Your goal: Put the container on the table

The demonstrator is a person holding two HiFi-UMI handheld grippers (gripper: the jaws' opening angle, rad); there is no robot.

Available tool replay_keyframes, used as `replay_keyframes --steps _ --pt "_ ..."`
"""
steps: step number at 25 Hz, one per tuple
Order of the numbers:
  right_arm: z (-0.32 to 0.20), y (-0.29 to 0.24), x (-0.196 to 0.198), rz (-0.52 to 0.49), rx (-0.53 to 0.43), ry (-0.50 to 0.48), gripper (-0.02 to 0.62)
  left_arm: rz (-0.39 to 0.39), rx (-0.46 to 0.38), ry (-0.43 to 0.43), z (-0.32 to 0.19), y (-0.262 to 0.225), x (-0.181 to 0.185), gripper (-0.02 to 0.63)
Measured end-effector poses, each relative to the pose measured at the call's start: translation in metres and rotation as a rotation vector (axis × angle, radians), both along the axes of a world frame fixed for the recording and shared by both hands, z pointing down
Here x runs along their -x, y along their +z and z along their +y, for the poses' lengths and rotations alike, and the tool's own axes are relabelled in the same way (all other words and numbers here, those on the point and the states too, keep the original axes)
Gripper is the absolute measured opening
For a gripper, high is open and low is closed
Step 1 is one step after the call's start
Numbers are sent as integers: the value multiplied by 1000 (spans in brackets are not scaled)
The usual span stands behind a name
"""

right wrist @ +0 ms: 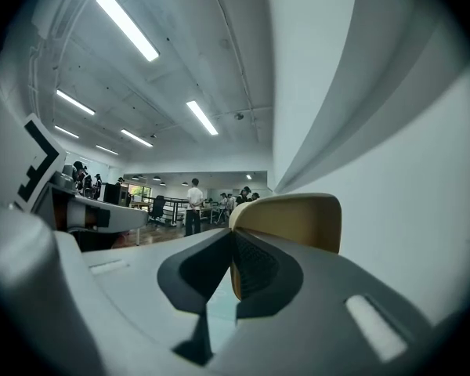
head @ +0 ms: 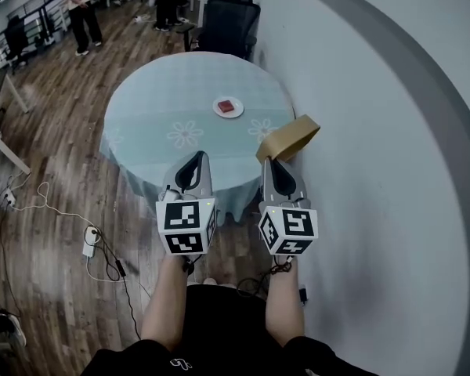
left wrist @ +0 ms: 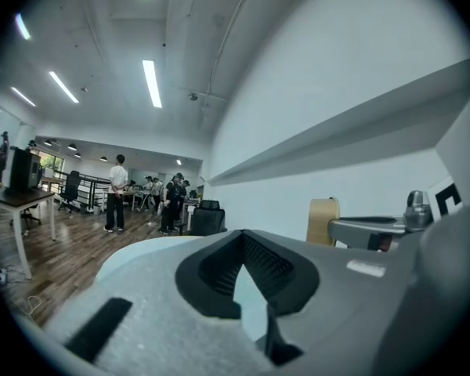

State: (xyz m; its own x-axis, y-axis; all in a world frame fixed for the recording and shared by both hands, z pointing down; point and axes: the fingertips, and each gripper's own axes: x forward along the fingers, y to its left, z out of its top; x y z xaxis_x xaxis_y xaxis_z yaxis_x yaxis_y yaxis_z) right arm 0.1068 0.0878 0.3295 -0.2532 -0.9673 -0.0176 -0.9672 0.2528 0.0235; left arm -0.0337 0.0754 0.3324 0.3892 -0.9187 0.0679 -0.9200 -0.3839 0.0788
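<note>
A flat tan container hangs over the near right edge of the round table, which wears a pale blue cloth. My right gripper is shut on the container's near end; in the right gripper view the container rises just past the closed jaws of that gripper. My left gripper hovers beside it over the table's near edge, shut with nothing in it. In the left gripper view the left gripper points across the table, and the container shows at the right.
A white plate with a small red item sits on the table's far right part. A white wall runs close along the right. A black office chair stands behind the table. Cables and a power strip lie on the wood floor at left; people stand far back.
</note>
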Motion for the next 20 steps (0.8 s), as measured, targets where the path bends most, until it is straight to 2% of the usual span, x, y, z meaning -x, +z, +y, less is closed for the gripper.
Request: replay_keyframes --steps 6,11,16,20 --pt "-9 2 -23 -16 -2 10 17 6 1 35 3 3 -29 2" --pt "-31 13 -12 -16 15 -17 18 -6 4 47 -7 9 -33 2" --pt "-79 39 -14 10 45 -22 17 8 62 -5 -60 44 -16 2" --pt "-127 53 -26 21 71 18 17 17 91 -2 -114 62 -13 2"
